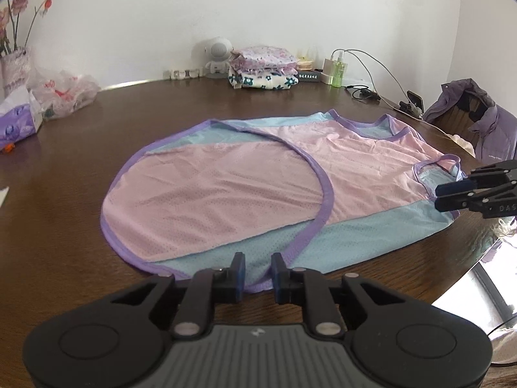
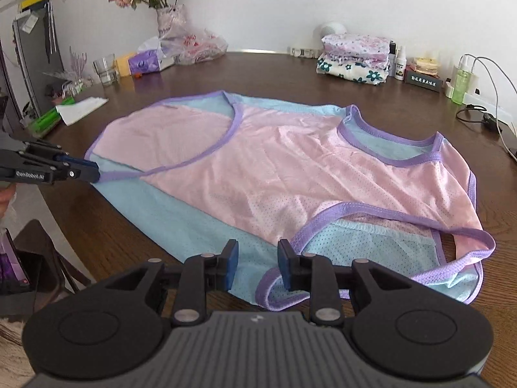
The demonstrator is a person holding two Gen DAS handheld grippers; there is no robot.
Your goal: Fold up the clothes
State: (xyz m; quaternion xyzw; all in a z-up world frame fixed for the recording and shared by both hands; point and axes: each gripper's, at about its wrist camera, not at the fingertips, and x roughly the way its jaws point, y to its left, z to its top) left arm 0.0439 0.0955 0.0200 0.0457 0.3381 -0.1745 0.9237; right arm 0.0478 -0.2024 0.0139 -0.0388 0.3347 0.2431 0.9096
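A pink mesh sleeveless top (image 1: 245, 187) (image 2: 274, 168) with light blue side panels and purple trim lies spread on the round brown table (image 1: 61, 200) (image 2: 258, 74). Its rounded hem end is folded over the body, so a purple edge curves across the pink. My left gripper (image 1: 257, 265) (image 2: 92, 171) is at the top's near blue edge by the purple hem. Its jaws stand a little apart, and flat cloth shows in the gap. My right gripper (image 2: 258, 253) (image 1: 444, 195) is open over the blue side panel beside the armhole, with nothing pinched.
A stack of folded floral clothes (image 1: 261, 71) (image 2: 355, 59) sits at the table's back. A vase, a plastic bag (image 1: 64, 93) and a tissue pack stand on one side. A green bottle (image 2: 460, 87), cables and a phone lie on the other. A purple jacket (image 1: 475, 123) hangs over a chair.
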